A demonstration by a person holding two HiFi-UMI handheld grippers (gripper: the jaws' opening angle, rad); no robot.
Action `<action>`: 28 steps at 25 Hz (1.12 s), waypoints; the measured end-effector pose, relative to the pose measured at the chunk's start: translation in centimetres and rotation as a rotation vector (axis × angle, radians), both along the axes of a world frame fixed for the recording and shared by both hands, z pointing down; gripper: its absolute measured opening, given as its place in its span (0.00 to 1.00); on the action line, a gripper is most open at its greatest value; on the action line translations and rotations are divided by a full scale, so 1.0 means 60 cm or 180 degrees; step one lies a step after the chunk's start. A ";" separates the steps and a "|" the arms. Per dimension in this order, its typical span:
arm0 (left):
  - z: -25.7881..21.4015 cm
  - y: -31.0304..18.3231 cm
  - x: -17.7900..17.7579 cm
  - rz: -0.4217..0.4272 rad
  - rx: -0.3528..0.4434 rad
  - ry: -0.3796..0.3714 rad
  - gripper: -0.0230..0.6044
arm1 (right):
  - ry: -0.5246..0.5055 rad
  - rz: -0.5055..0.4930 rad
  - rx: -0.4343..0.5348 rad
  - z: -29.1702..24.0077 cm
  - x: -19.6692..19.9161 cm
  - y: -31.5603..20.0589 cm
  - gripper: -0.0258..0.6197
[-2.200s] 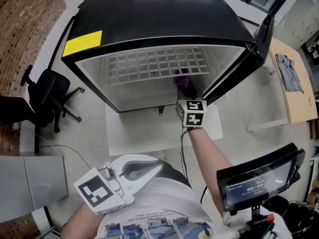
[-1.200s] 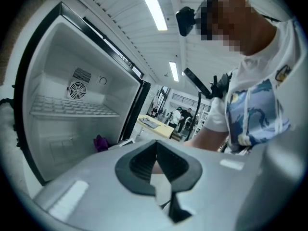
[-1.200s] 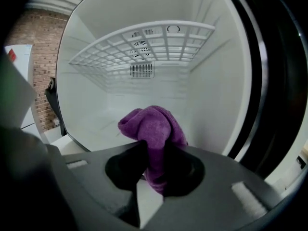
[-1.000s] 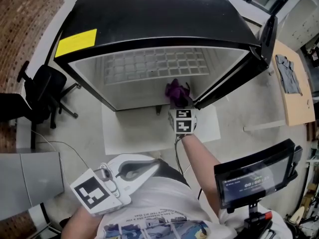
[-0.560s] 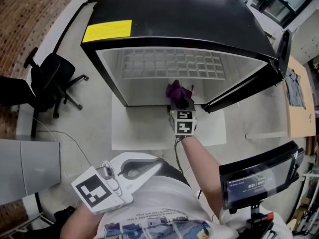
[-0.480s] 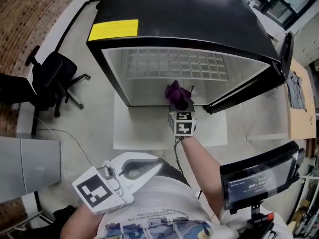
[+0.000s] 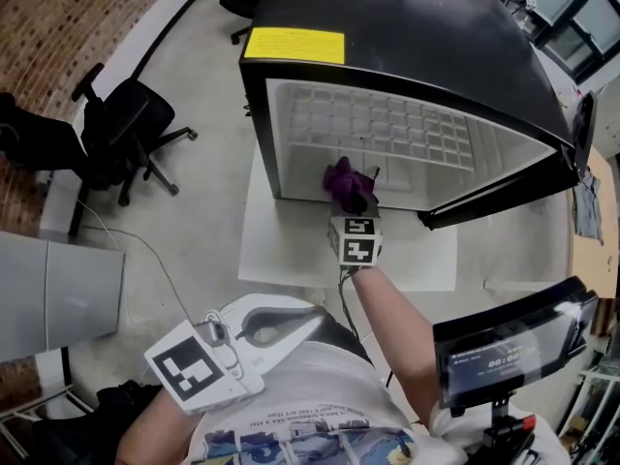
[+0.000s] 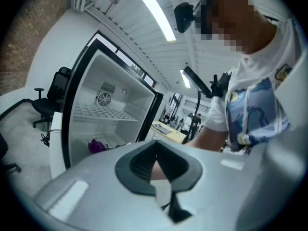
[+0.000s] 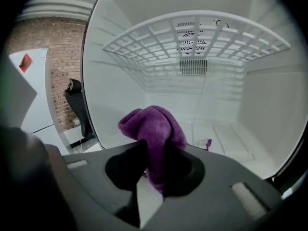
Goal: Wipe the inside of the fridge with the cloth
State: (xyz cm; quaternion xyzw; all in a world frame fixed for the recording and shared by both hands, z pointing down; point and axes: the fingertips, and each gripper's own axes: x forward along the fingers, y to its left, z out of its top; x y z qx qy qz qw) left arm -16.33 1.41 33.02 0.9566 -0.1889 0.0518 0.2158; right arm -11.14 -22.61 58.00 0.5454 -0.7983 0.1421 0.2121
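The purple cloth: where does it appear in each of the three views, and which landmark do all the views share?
Head view: the purple cloth is near the centre, at the fridge's open front.
Left gripper view: small, at lower left, low inside the fridge.
Right gripper view: at the centre, clamped in the right gripper.
Shared landmark: the white wire shelf.

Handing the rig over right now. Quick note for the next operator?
Left gripper: shut, empty, near the torso.
Right gripper: shut on the cloth, at the fridge's open front, below the shelf.
Done: door open, cloth gripped.
Left: wipe floor, walls, shelf. No wiped patches show, so assume all of it.
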 end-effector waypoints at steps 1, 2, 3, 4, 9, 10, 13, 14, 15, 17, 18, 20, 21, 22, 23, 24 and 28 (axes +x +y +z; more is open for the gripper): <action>0.000 0.001 -0.004 -0.0023 -0.0004 -0.0003 0.04 | -0.0011 -0.0022 -0.0007 0.000 -0.009 0.001 0.16; 0.001 0.001 -0.008 -0.0043 -0.0007 -0.0006 0.04 | -0.0019 -0.0046 -0.0012 0.001 -0.019 0.003 0.16; 0.001 0.002 -0.012 -0.0061 -0.0009 -0.0009 0.04 | -0.0026 -0.0069 -0.0017 0.002 -0.029 0.005 0.16; 0.002 0.003 -0.015 -0.0077 -0.0013 -0.0010 0.04 | -0.0035 -0.0091 -0.0021 0.003 -0.038 0.007 0.16; 0.005 0.009 -0.028 -0.0134 -0.0025 -0.0012 0.04 | -0.0086 -0.0201 -0.0036 0.006 -0.083 0.015 0.16; 0.005 0.010 -0.029 -0.0143 -0.0023 -0.0010 0.04 | -0.0095 -0.0227 -0.0039 0.006 -0.092 0.017 0.16; 0.005 0.015 -0.036 -0.0168 -0.0023 -0.0004 0.04 | -0.0125 -0.0297 -0.0056 0.009 -0.116 0.024 0.16; 0.006 0.016 -0.038 -0.0173 -0.0023 -0.0005 0.04 | -0.0133 -0.0315 -0.0061 0.010 -0.123 0.027 0.16; 0.006 0.018 -0.041 -0.0177 -0.0023 -0.0006 0.04 | -0.0137 -0.0336 -0.0067 0.011 -0.130 0.030 0.16; 0.006 0.021 -0.046 -0.0184 -0.0021 -0.0008 0.04 | -0.0137 -0.0399 -0.0085 0.015 -0.146 0.037 0.16; 0.006 0.022 -0.047 -0.0186 -0.0020 -0.0010 0.04 | -0.0142 -0.0431 -0.0096 0.016 -0.154 0.040 0.16; 0.006 0.026 -0.049 -0.0186 -0.0017 -0.0017 0.04 | -0.0169 -0.0458 -0.0124 0.019 -0.163 0.045 0.16; 0.006 0.027 -0.049 -0.0186 -0.0017 -0.0018 0.04 | -0.0182 -0.0457 -0.0138 0.020 -0.165 0.046 0.16; 0.006 0.028 -0.050 -0.0187 -0.0018 -0.0018 0.04 | -0.0191 -0.0458 -0.0151 0.021 -0.165 0.047 0.16; 0.006 0.029 -0.050 -0.0187 -0.0020 -0.0018 0.04 | -0.0198 -0.0464 -0.0163 0.021 -0.166 0.048 0.16; 0.005 0.030 -0.050 -0.0186 -0.0020 -0.0018 0.04 | -0.0204 -0.0476 -0.0177 0.021 -0.167 0.048 0.16; 0.006 0.034 -0.049 -0.0165 -0.0014 -0.0026 0.04 | -0.0239 -0.0541 -0.0244 0.022 -0.172 0.055 0.16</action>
